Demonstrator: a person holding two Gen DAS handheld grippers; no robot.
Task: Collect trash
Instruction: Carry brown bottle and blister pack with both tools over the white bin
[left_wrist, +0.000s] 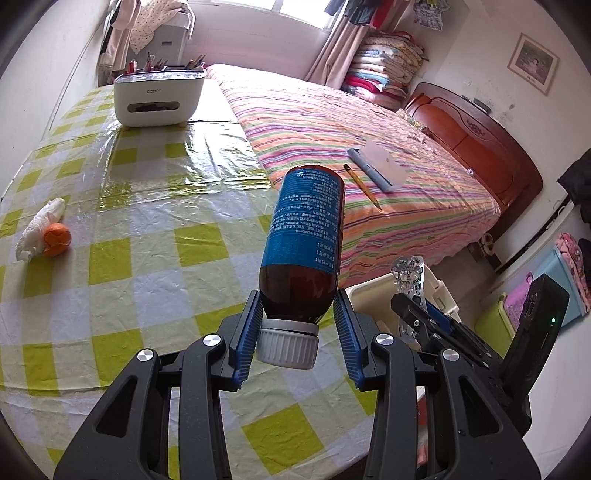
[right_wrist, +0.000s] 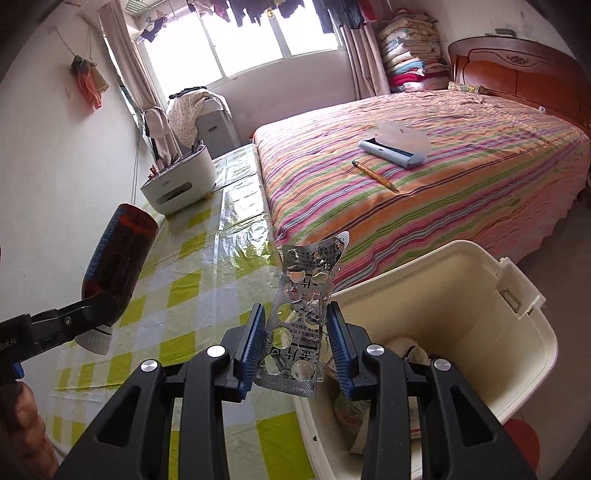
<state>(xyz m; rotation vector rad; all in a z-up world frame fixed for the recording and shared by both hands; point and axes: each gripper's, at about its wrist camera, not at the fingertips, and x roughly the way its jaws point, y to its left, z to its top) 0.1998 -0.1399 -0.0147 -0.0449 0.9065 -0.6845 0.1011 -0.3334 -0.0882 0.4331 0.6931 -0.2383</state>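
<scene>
Left gripper (left_wrist: 298, 325): its blue ribbed pads are pinching a brown bottle (left_wrist: 306, 236) at the shoulder, just above the white screw cap (left_wrist: 288, 345). The bottle is pointing away from the camera with its base uppermost, a blue printed label wrapping its body, and it is hanging in the air over the table (left_wrist: 155, 258).

Right gripper (right_wrist: 295, 343): its pads are pinching an emptied silver pill sheet (right_wrist: 301, 321) by the two long edges. The sheet is standing upright between the fingers, its torn top sticking out above them, and it is hovering at the near rim of the bin.

Bin (right_wrist: 532, 354): cream plastic, lid off, sitting just beside the table's right edge, between table and bed. Some crumpled rubbish is lying in the bottom.

Table: a yellow-and-white checked cloth under clear plastic is covering it.

Still lying on the table, far left: a crumpled white tissue (left_wrist: 38, 229) touching a small orange ball (left_wrist: 57, 239).

At the table's far end: a white organizer box (left_wrist: 159, 98) holding pencils.

Bed (left_wrist: 369, 166): striped cover; a pencil (left_wrist: 364, 187) and a pale blue case (left_wrist: 376, 171) are lying on it, well apart from both grippers.
</scene>
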